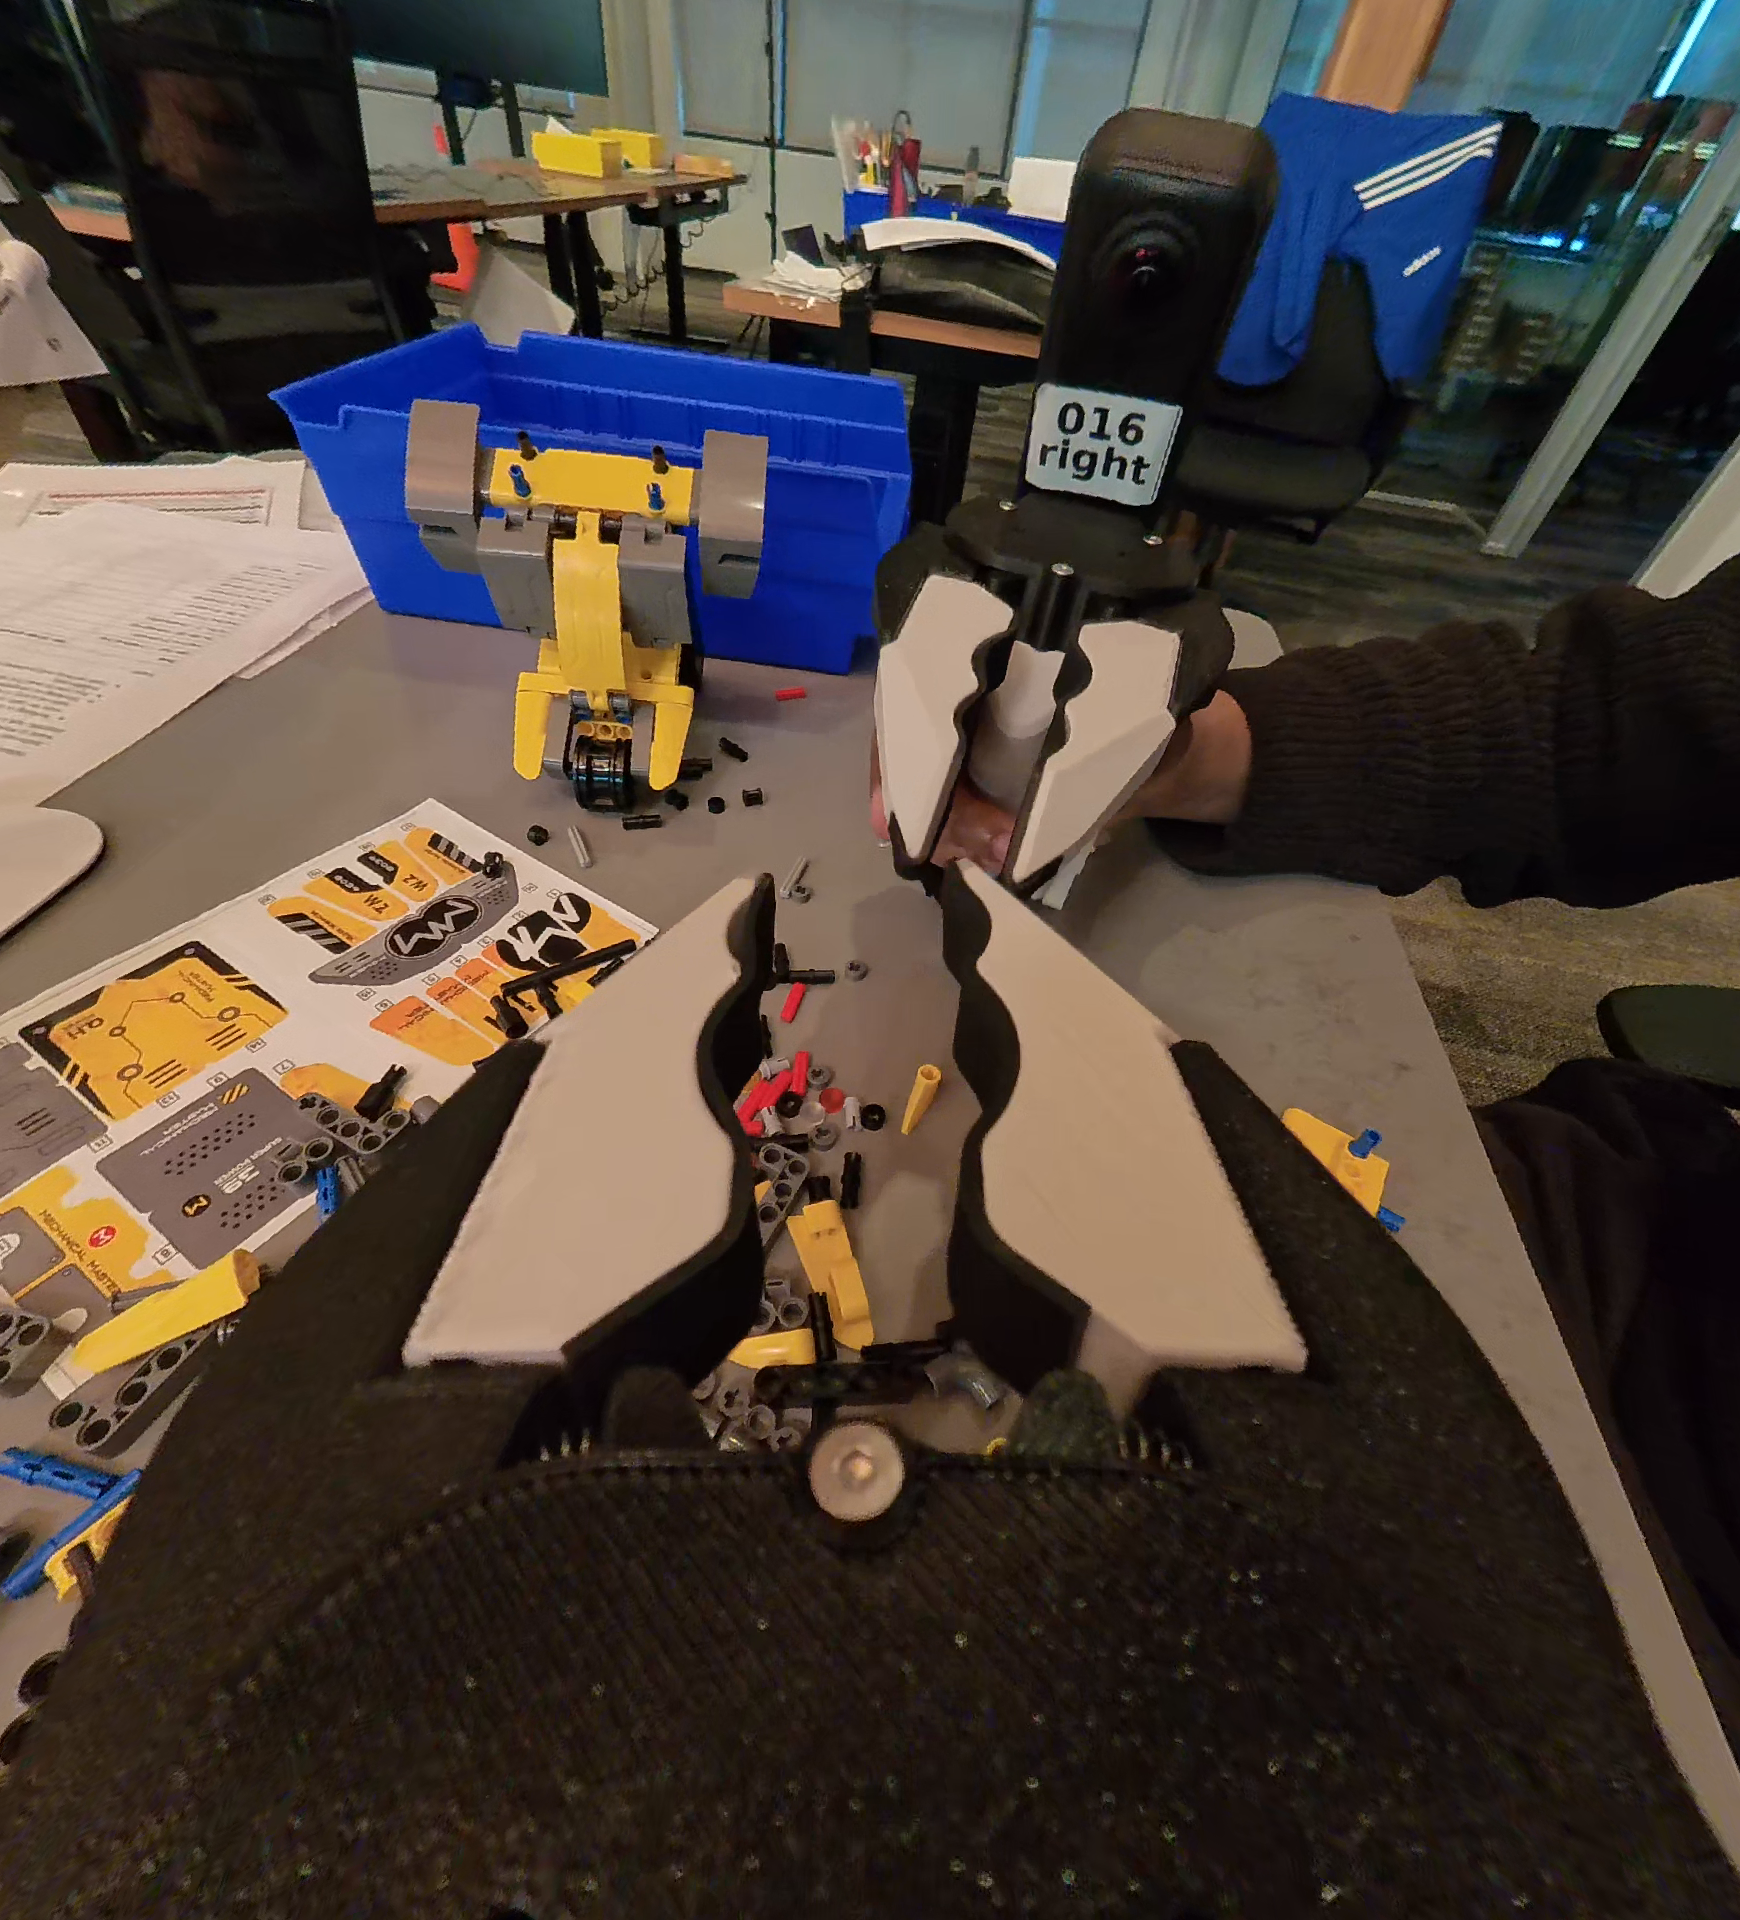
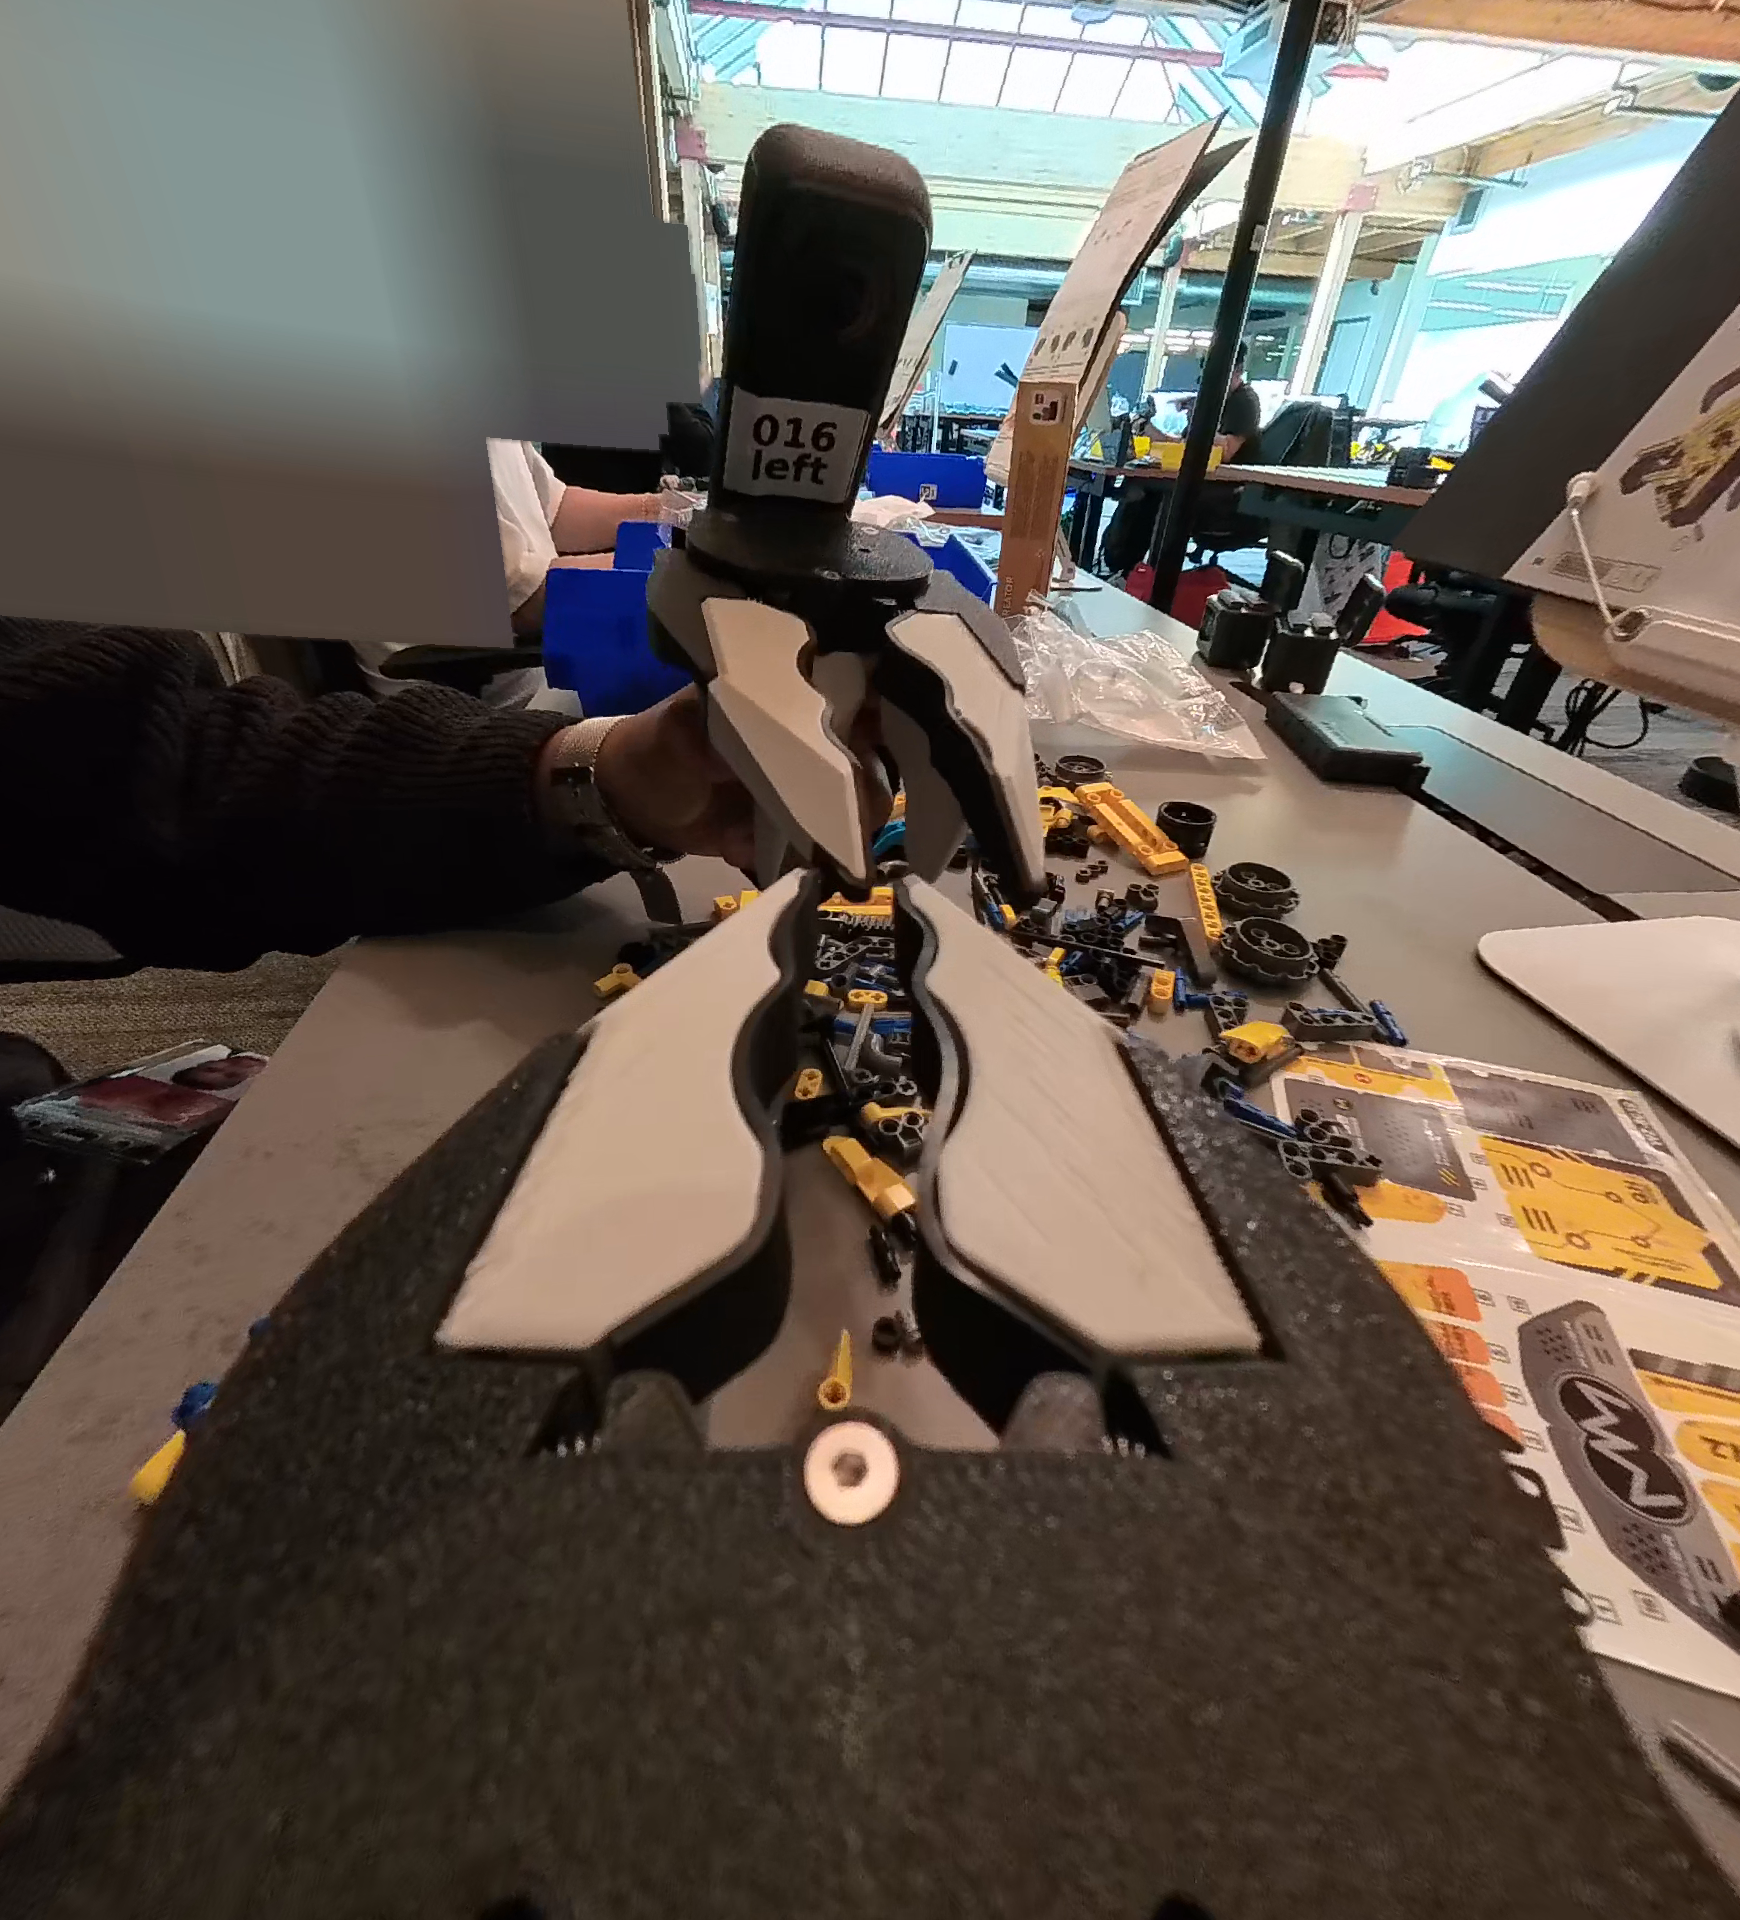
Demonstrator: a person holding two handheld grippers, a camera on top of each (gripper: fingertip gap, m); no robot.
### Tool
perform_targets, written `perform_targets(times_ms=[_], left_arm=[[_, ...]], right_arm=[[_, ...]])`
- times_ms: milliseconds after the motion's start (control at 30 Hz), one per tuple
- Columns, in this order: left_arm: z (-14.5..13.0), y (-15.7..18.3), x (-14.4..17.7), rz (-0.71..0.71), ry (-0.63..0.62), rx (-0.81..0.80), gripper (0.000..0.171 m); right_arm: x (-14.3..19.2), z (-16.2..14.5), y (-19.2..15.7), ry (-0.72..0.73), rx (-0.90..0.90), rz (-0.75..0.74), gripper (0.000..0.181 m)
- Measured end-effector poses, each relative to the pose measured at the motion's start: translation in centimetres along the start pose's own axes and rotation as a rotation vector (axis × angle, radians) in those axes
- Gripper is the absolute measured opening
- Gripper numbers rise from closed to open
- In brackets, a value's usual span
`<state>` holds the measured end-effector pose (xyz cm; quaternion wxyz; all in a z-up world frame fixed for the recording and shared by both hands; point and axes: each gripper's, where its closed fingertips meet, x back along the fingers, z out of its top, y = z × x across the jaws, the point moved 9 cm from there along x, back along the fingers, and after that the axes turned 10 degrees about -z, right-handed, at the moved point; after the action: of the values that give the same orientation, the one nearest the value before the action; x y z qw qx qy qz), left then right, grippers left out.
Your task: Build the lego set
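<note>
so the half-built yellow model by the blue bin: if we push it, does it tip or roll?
The yellow model looks top-heavy: wide grey fenders high up, narrow base. It probably tips rather than slides. The black wheel at its foot might let it roll a little. Snap-fit parts could pop off under a hard shove.

- An open office: grey table (image 1: 1261, 997) over mottled carpet (image 1: 1531, 987).
- Wooden desks (image 1: 575, 192) stand behind, with a black office chair (image 1: 1292, 416) bearing a blue jacket (image 1: 1365, 229).
- Glass partitions (image 1: 1624, 260) line the back.
- Daylight enters through skylights (image 2: 949, 62).
</note>
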<state>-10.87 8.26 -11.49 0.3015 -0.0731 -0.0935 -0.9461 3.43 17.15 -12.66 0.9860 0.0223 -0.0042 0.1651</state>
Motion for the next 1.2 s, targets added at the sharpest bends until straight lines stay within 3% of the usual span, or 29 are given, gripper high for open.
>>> perform_targets(times_ms=[333,667,900,1200], left_arm=[[0.0,0.1,-0.1,-0.022,0.006,0.007,0.035],[0.4,1.0,-0.3,-0.162,0.078,0.034,0.05],[0.5,1.3,-0.6,-0.197,0.089,0.049,0.051],[0.6,1.5,-0.7,-0.202,0.104,0.057,0.05]], right_arm=[[0.0,0.2,-0.4,0.007,0.013,0.019,0.006],[0.9,1.5,-2.4,0.046,0.073,0.073,0.006],[1.1,1.4,-2.5,0.076,-0.036,0.122,0.005],[1.2,1.5,-2.7,0.094,-0.005,0.109,0.006]])
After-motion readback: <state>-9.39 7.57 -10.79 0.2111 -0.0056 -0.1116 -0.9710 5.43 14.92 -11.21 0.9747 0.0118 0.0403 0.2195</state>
